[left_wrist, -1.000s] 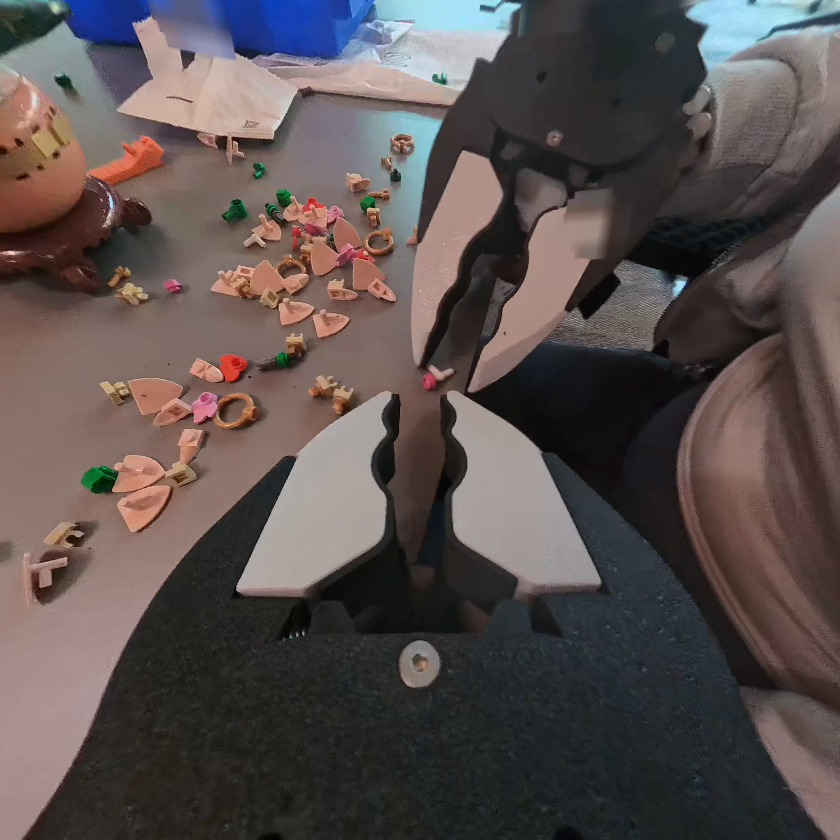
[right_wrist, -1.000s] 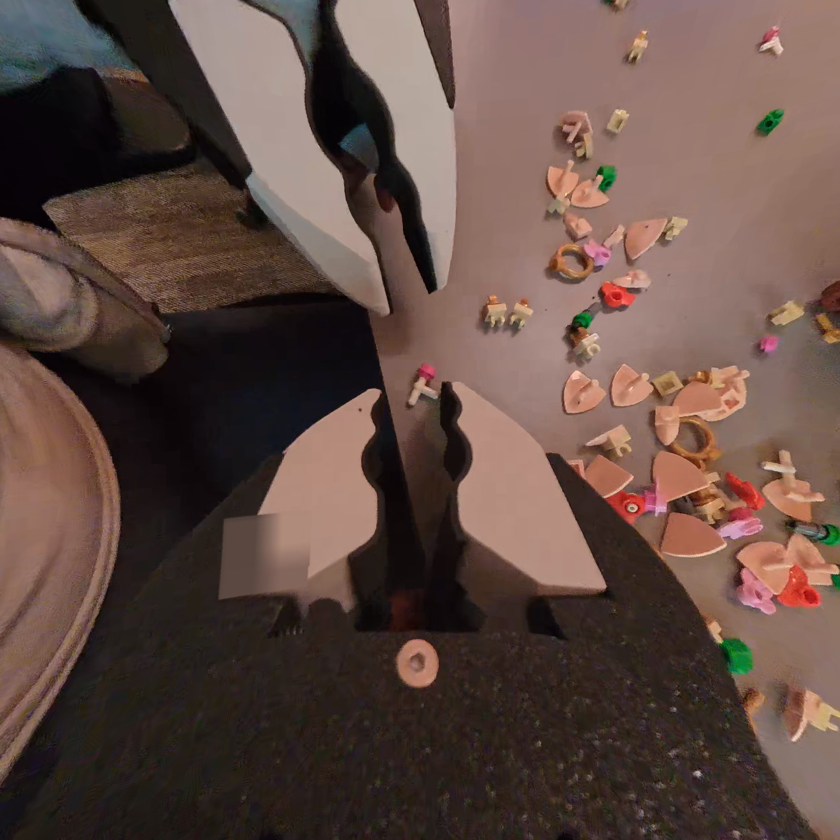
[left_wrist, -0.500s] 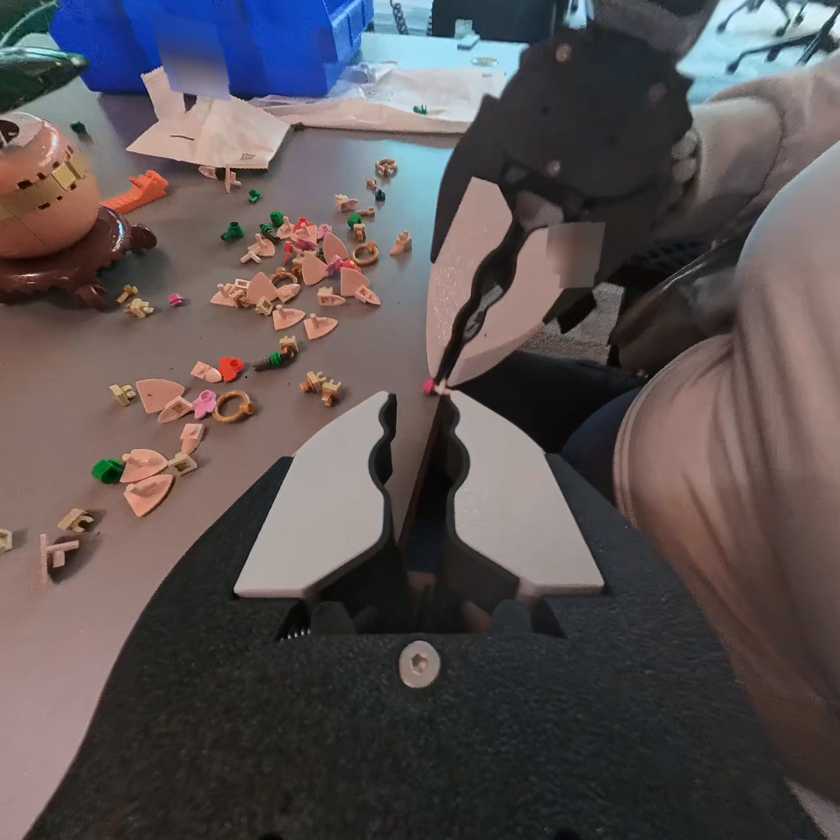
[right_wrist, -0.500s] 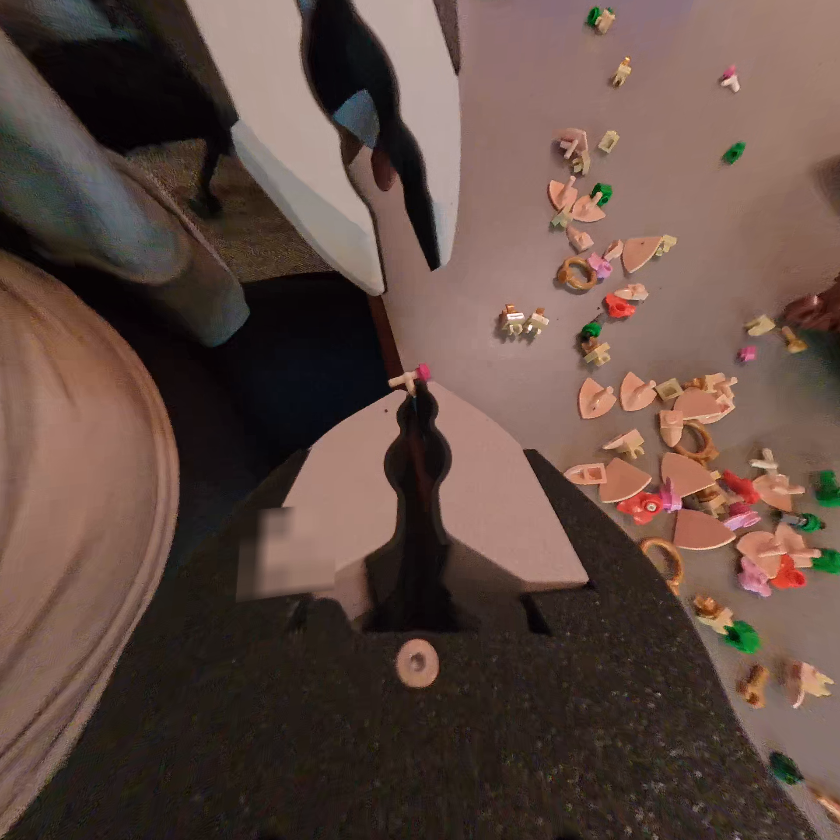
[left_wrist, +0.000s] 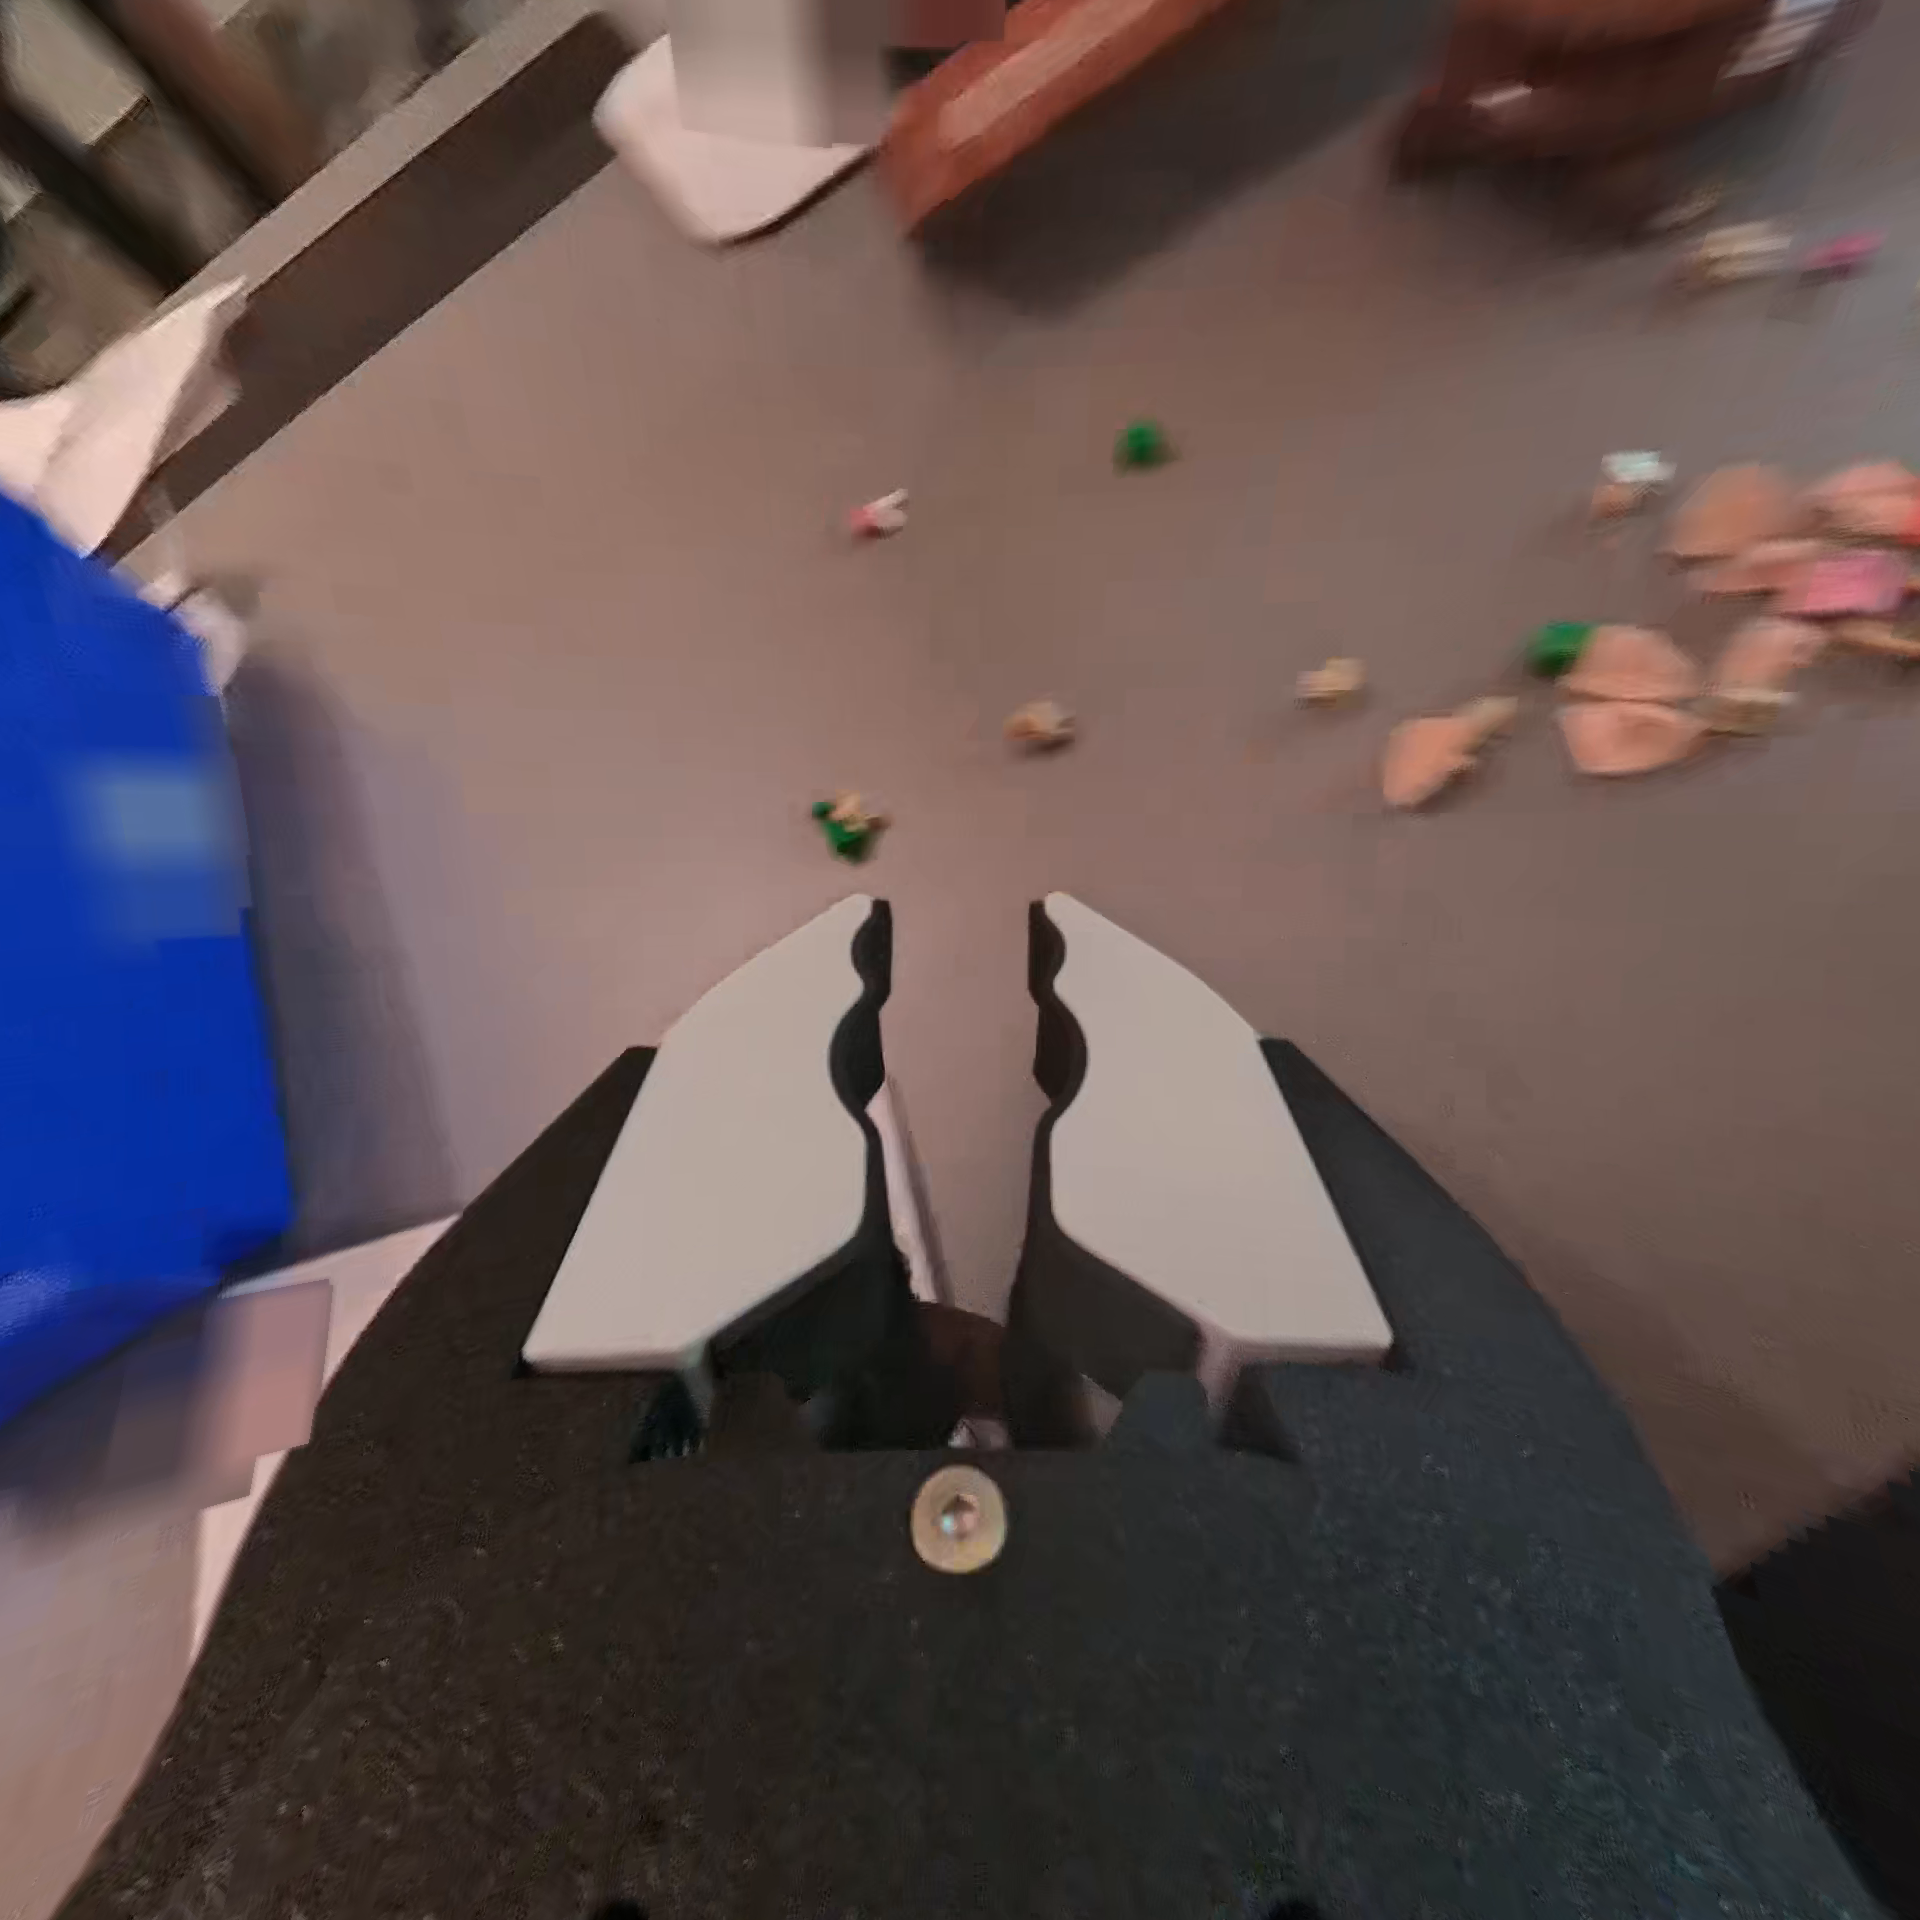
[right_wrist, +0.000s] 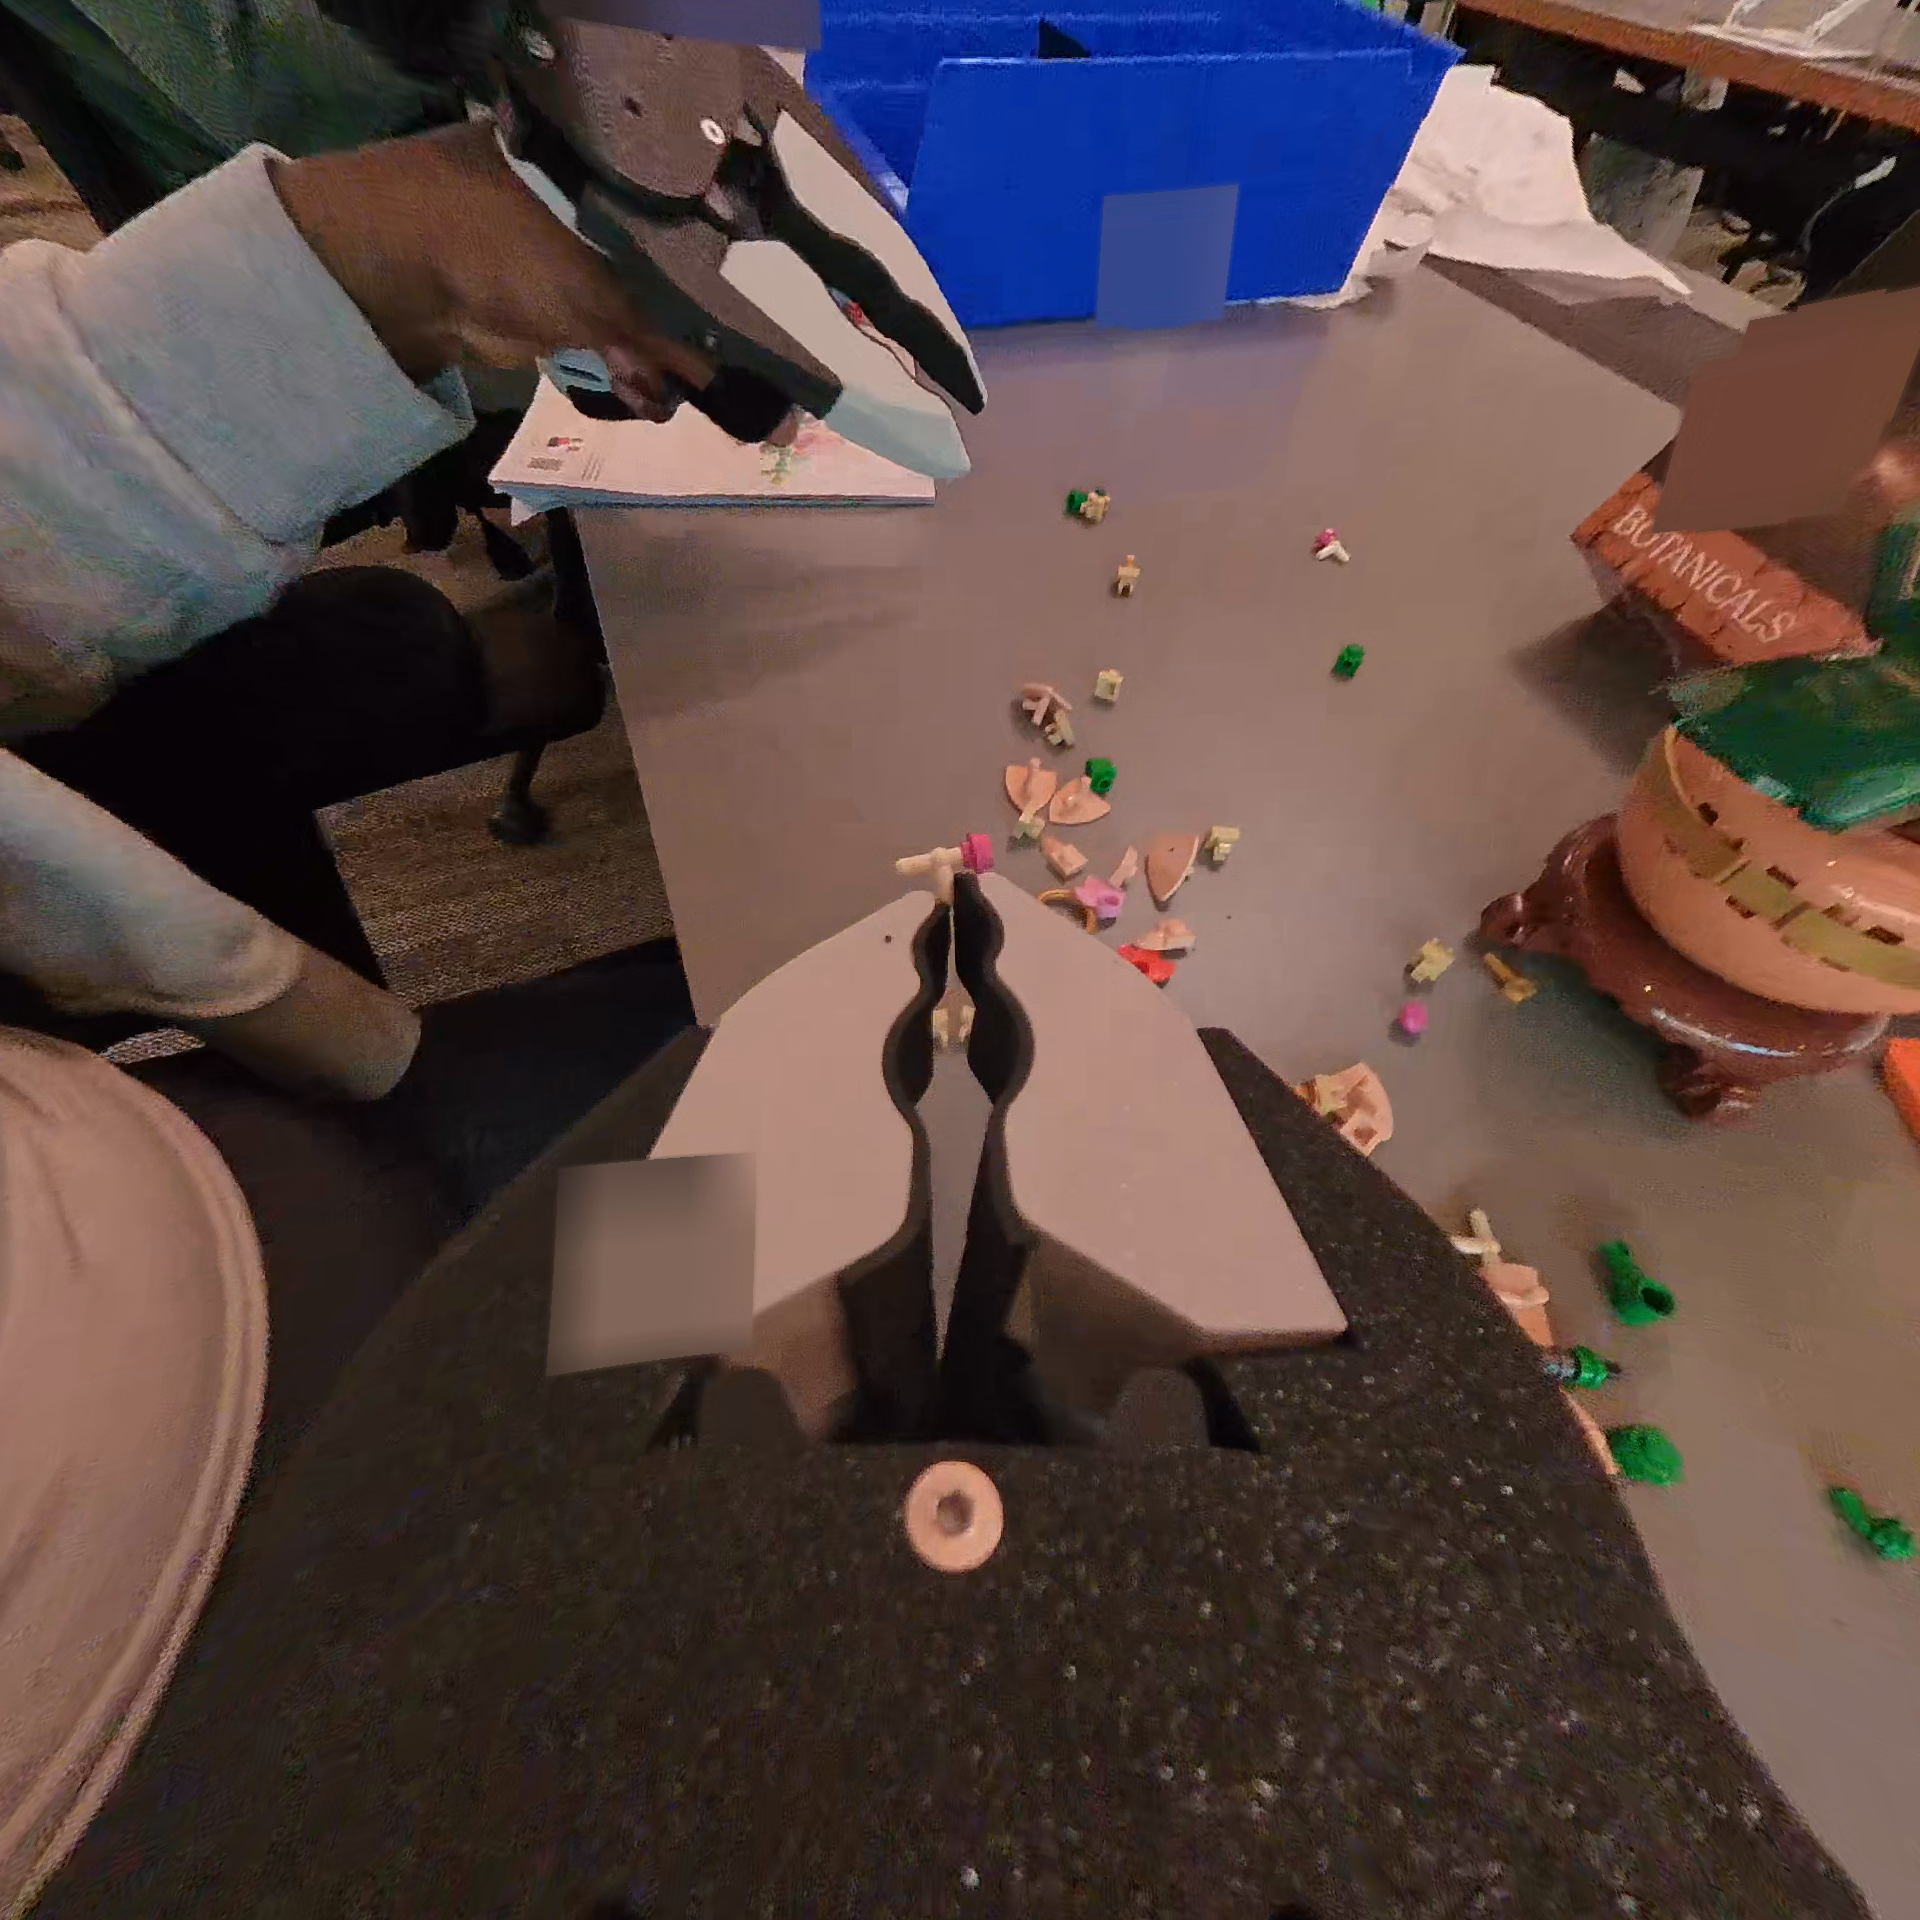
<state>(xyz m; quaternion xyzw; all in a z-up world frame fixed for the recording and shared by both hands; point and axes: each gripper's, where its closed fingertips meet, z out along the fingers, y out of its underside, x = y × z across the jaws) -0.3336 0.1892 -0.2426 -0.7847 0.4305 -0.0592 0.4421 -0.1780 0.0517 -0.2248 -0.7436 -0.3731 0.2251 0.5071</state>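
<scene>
Pink-tipped cream piece (right_wrist: 940, 860), stem hidden between right gripper (right_wrist: 952, 906) fingers (right_wrist: 1091, 1049)

The right hand-held gripper (right_wrist: 951, 902) has its jaws pinched together at the tips on a small cream stem piece with a pink flower (right_wrist: 948, 858), raised above the grey bench (right_wrist: 1299, 436). Beyond that piece, loose small bricks (right_wrist: 1081, 790) trail across the bench toward a blue bin (right_wrist: 1132, 156), and a round tan and brown model (right_wrist: 1766, 914) stands to their right. The left hand-held gripper (right_wrist: 961, 431), near the bin, hangs over a white booklet (right_wrist: 707, 468); whether it is parted cannot be told.
</scene>
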